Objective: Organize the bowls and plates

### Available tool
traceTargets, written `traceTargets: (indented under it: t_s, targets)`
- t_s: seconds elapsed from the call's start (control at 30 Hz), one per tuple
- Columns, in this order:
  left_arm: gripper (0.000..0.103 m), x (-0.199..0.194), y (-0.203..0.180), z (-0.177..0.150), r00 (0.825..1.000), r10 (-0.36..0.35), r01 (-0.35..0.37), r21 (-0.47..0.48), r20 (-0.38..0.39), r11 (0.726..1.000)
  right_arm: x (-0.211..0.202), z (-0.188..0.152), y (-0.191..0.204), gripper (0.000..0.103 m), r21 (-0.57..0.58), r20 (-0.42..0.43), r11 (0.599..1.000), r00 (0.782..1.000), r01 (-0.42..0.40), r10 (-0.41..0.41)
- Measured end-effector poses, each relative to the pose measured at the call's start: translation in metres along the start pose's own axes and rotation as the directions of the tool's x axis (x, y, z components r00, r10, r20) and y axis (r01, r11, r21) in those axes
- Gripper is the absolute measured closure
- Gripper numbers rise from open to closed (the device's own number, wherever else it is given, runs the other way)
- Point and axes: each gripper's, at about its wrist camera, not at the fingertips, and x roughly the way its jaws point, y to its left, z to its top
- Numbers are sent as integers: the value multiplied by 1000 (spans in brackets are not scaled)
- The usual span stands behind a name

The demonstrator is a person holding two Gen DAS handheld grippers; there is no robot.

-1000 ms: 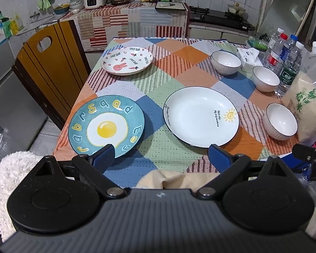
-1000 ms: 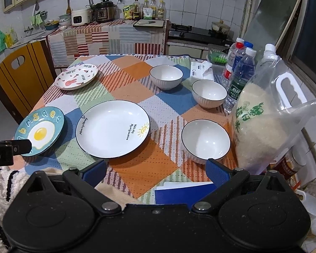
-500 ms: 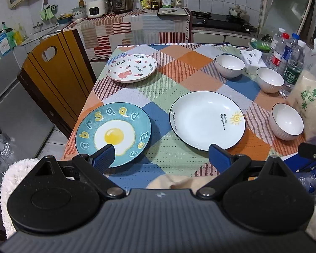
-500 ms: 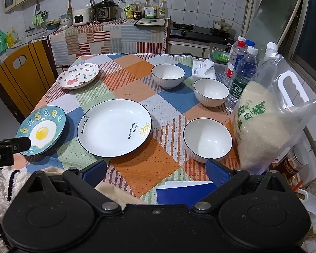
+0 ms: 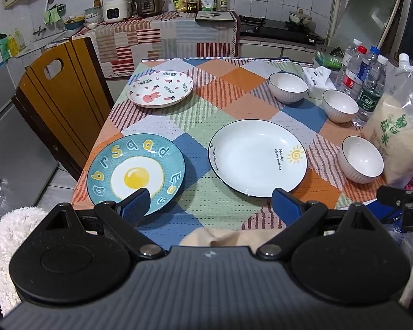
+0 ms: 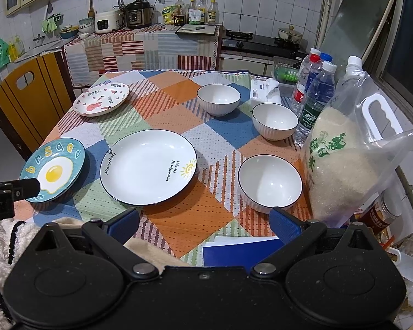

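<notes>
On the checkered tablecloth lie three plates: a blue egg plate (image 5: pixel 136 172) (image 6: pixel 53 169) at the near left, a large white sun plate (image 5: pixel 257 156) (image 6: pixel 148 166) in the middle, and a bunny plate (image 5: pixel 159 88) (image 6: pixel 102 99) at the far left. Three white bowls (image 5: pixel 362 159) (image 5: pixel 340 106) (image 5: pixel 288 86) stand along the right side; they also show in the right wrist view (image 6: pixel 269 183) (image 6: pixel 275 121) (image 6: pixel 218 99). My left gripper (image 5: pixel 209 202) is open and empty at the near edge, its left finger over the egg plate's rim. My right gripper (image 6: pixel 203 221) is open and empty, just before the nearest bowl.
A bag of rice (image 6: pixel 344 159) and water bottles (image 6: pixel 316 96) stand at the table's right edge beside the bowls. A tissue pack (image 6: pixel 263 90) lies at the far right. A wooden chair (image 5: pixel 60 101) stands left of the table. A blue folder (image 6: pixel 239 250) lies at the near edge.
Both grippers have risen and tilted slightly, so the table sits lower in each view. Nothing on the table has moved. Both grippers stay open.
</notes>
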Motion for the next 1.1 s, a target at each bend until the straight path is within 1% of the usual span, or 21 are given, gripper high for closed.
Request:
traceTargets:
  t_s: [0.07,0.2,0.4,0.5,0.6,0.67,0.73,0.8,0.87,0.9,0.93,1.0,1.1]
  targets:
    - [8,0,0,0,1000,3,-3,5,3,1000,0,0,0,1,0,0,1000,1000,0,0]
    - [10,1,1,0,1000,-25,25,-9,-5,1000,0,0,0,1,-1,-1,1000,1000,0,0]
    - [10,2,0,3,999,-41,41,-1,-12,999,0,0,0,1,-1,0,1000,1000,0,0]
    - [10,6,1,9,999,-37,36,-15,-23,999,0,0,0,1,-7,5,1000,1000,0,0]
    - [10,14,3,19,998,-53,53,9,-17,999,-1,6,-2,1,-39,51,999,999,2,0]
    - [10,21,5,28,998,-66,66,27,-20,997,-3,11,-5,1,-66,122,998,993,12,-4]
    - [10,32,7,37,996,-77,78,32,-32,996,-1,17,-8,1,-90,198,996,980,10,8]
    - [10,44,8,44,996,-86,87,49,-26,995,5,19,-13,1,-102,251,994,966,-36,60]
    - [10,58,6,49,998,-59,60,74,-12,995,15,20,-22,1,-111,298,982,938,-153,179]
    - [10,66,5,52,998,-60,60,90,-8,994,22,20,-25,1,-111,287,970,928,-216,239]
    - [10,75,4,54,998,-59,60,100,-16,993,33,22,-26,2,-104,252,955,921,-279,296]
    - [10,94,4,58,996,-86,90,116,-34,989,52,24,-26,4,-78,189,942,923,-325,335]
    - [10,125,2,65,993,-102,110,149,-66,983,82,18,-26,6,-28,136,924,914,-381,381]
